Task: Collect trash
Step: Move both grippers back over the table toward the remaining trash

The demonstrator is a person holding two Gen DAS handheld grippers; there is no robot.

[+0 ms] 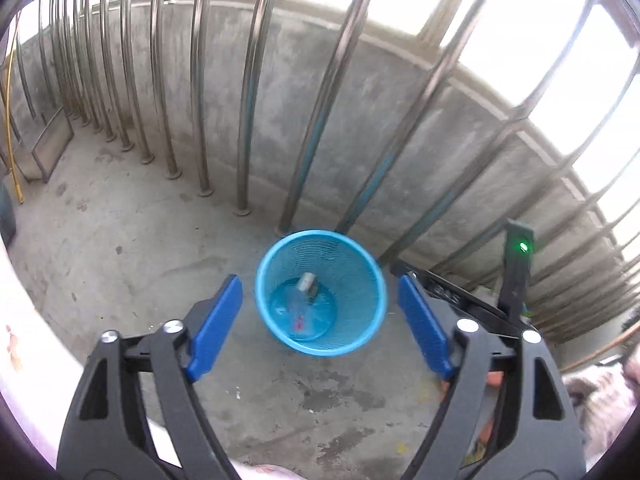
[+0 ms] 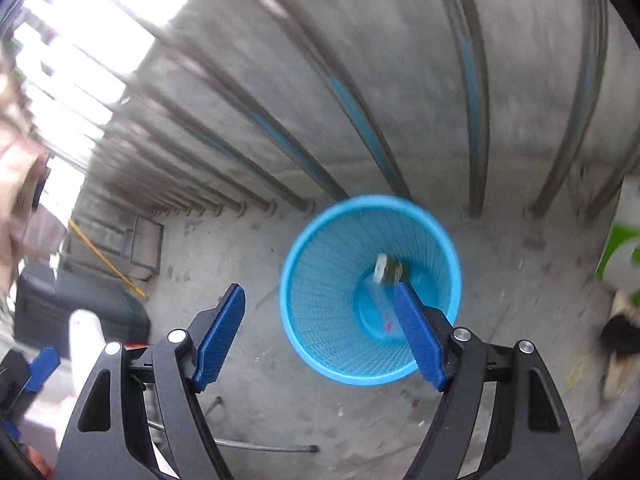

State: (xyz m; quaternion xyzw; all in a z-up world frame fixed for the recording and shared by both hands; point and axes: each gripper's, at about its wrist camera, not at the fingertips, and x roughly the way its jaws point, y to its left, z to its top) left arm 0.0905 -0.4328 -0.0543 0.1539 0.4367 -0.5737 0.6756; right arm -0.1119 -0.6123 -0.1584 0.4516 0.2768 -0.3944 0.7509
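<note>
Both my tools hang wide open and empty over a blue mesh bin on a concrete floor.

My left tool (image 1: 320,316) has its blue pads spread to either side of the bin (image 1: 362,280), touching nothing. My right tool (image 2: 320,326) is just as wide; its right pad (image 2: 418,336) overlaps the bin (image 2: 320,304) in view, though I cannot tell if it touches. A clear plastic bottle (image 1: 300,304) lies at the bin's bottom, partly hidden in the right view. Steel railing bars (image 1: 200,92) stand beyond. The right view is motion-blurred.
</note>
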